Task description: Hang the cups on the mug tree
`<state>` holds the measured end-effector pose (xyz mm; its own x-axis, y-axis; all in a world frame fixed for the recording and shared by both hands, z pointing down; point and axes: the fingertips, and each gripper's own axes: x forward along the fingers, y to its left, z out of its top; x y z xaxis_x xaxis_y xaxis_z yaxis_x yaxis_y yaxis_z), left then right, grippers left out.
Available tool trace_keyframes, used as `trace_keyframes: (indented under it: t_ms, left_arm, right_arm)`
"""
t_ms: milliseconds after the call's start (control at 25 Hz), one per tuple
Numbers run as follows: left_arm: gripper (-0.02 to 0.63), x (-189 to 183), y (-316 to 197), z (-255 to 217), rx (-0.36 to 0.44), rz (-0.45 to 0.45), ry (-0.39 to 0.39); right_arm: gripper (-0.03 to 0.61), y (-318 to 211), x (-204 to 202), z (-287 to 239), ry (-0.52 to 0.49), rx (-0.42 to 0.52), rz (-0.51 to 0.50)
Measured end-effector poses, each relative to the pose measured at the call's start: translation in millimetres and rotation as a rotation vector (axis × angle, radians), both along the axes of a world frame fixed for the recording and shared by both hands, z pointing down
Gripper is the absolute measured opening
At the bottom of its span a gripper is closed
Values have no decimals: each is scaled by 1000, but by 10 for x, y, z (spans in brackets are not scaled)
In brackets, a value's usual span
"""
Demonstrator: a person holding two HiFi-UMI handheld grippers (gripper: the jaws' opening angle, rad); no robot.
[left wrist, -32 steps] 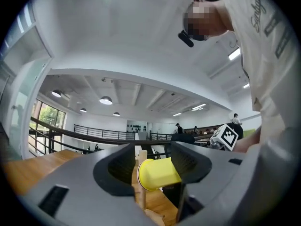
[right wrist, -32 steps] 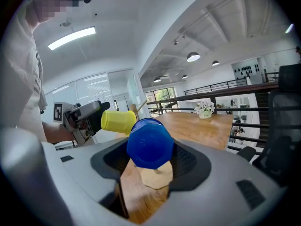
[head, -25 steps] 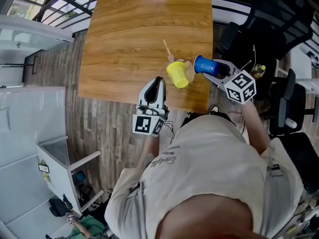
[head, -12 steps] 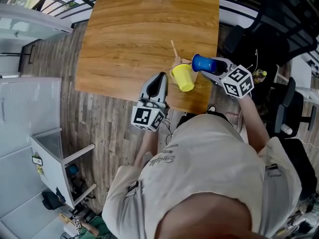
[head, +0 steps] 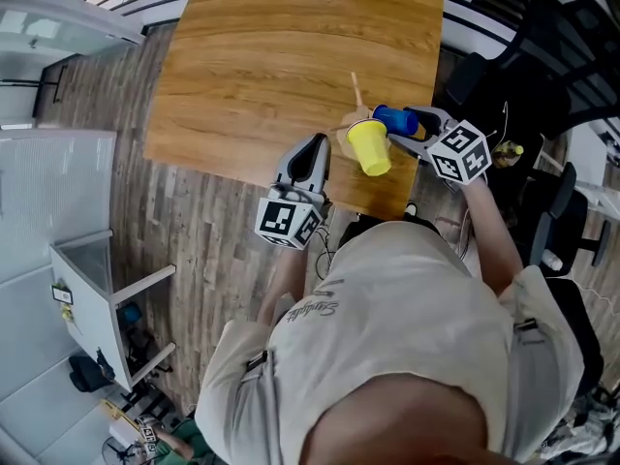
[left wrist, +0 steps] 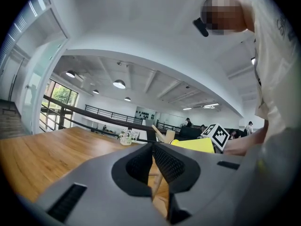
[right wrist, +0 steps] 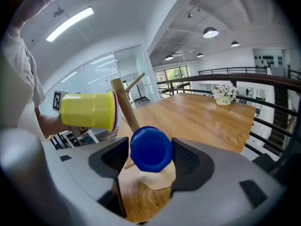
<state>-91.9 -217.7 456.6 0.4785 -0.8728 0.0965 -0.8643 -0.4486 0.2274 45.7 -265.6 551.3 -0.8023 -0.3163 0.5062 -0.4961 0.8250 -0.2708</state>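
The blue cup (head: 395, 120) lies on its side between the pads of your right claw (right wrist: 150, 147), at the mug tree (right wrist: 124, 102) on the near right corner of the bench (head: 271, 56), just right of the hung yellow cup (head: 369, 147). The jaws have just been opening and a gap shows at one pad, so nothing clamps the cup; your left claw (left wrist: 152, 161) is closed on nothing. Treat the cup as light, rigid, smooth plastic: grip it across the body, leaving the handle free for a peg.
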Motion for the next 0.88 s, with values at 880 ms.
trace_keyframes:
  t_ms: [880]
  left_arm:
    - [28, -7, 232, -136, 22, -3, -55]
  right_arm:
    - [145, 110, 581, -604, -134, 97, 250]
